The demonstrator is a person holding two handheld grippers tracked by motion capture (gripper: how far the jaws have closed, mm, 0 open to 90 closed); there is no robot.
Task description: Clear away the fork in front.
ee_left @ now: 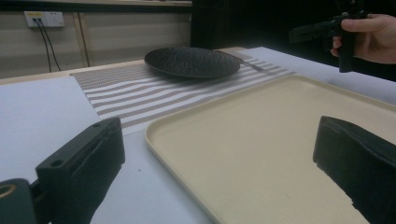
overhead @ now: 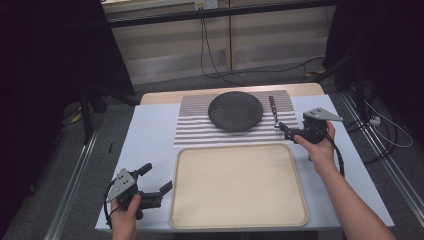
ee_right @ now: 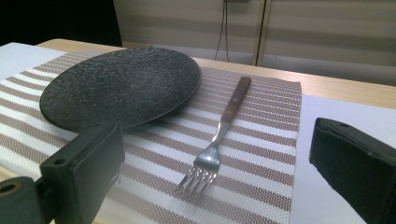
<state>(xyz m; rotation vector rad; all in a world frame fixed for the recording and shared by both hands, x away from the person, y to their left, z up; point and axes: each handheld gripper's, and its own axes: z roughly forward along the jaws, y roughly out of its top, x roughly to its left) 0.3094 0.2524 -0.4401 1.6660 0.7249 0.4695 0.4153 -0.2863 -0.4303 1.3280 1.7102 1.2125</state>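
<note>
A dark round plate (overhead: 235,111) lies on a striped placemat (overhead: 200,130) at the back of the table. To its right rests a fork (overhead: 274,114) with a brown handle, tines toward me. My right gripper (overhead: 281,127) hovers open just over the fork's tines; in the right gripper view the fork (ee_right: 219,140) lies between the jaws, untouched, beside the plate (ee_right: 121,86). My left gripper (overhead: 156,179) stands open at the front left, beside the beige tray (overhead: 240,220). The left gripper view has the tray (ee_left: 261,140) and the plate (ee_left: 191,61) ahead.
The tray sits empty at the front centre on a white table cover (overhead: 150,135). Bare cover lies left of the tray and right of the placemat. Cables (overhead: 215,60) run over the floor behind the table. A person's right hand (ee_left: 369,35) holds the far gripper.
</note>
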